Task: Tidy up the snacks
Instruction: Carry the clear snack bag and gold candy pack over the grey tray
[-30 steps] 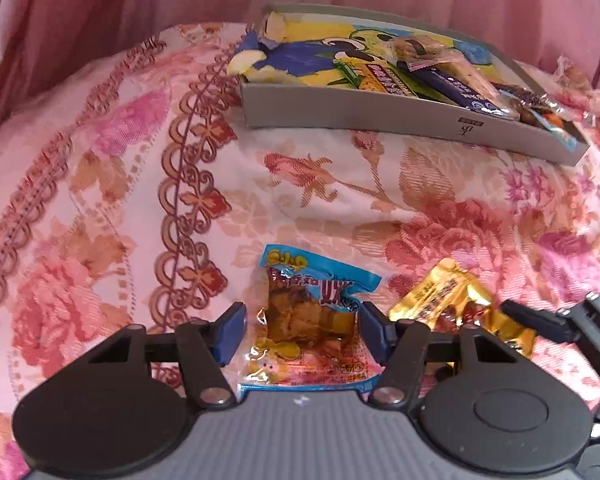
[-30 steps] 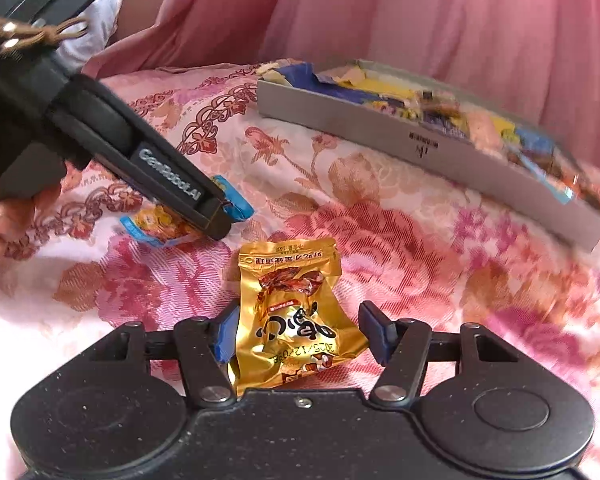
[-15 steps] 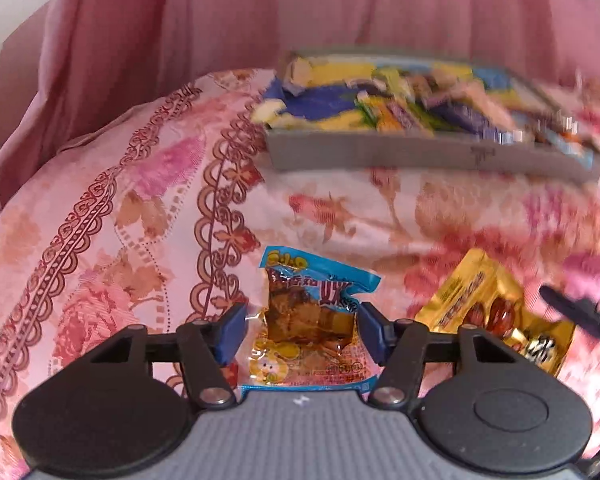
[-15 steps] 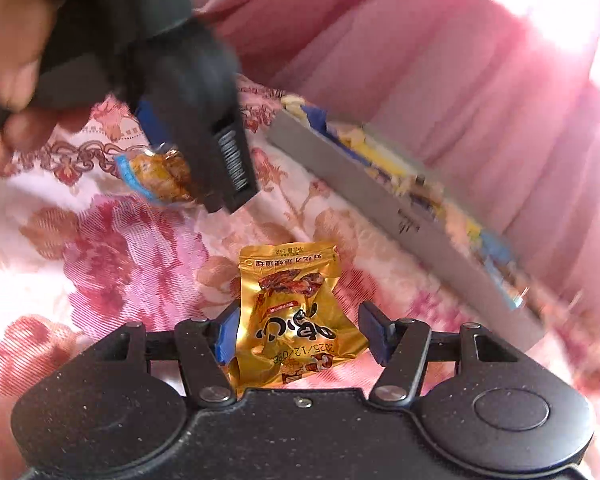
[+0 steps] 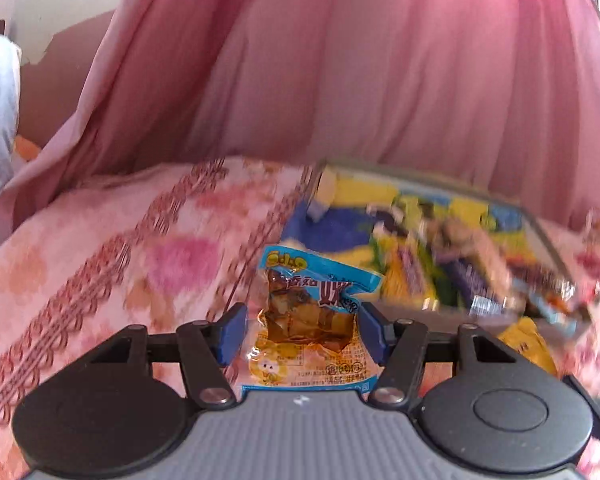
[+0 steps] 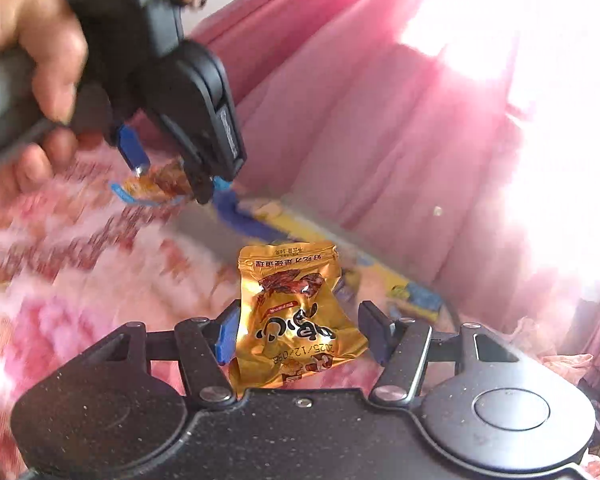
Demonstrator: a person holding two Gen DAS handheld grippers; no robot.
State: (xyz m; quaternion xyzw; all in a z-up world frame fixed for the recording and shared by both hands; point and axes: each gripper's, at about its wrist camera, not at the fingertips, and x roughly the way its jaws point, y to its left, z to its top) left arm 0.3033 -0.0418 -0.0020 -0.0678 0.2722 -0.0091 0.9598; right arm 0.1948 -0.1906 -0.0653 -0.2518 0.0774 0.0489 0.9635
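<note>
My left gripper (image 5: pixel 303 332) is shut on a blue snack packet (image 5: pixel 308 304) with brown pieces inside and holds it up in the air. Beyond it lies the grey box (image 5: pixel 540 224) filled with several colourful snacks, blurred by motion. My right gripper (image 6: pixel 296 332) is shut on a gold foil snack packet (image 6: pixel 296 312), also lifted off the cloth. In the right wrist view the left gripper (image 6: pixel 168 178) hangs at the upper left with the blue packet (image 6: pixel 152 186) in its fingers, just before the near end of the box (image 6: pixel 404 288). The gold packet (image 5: pixel 534 344) shows at the lower right of the left wrist view.
A floral pink bedspread (image 5: pixel 120 248) covers the surface below. A pink curtain (image 5: pixel 340 80) hangs close behind the box. A person's hand (image 6: pixel 40 52) grips the left tool. Crumpled clear wrapping (image 6: pixel 560 344) lies at the far right.
Both grippers have risen off the bedspread with their packets and moved towards the box. The box now sits much closer in both views, and the left gripper is higher.
</note>
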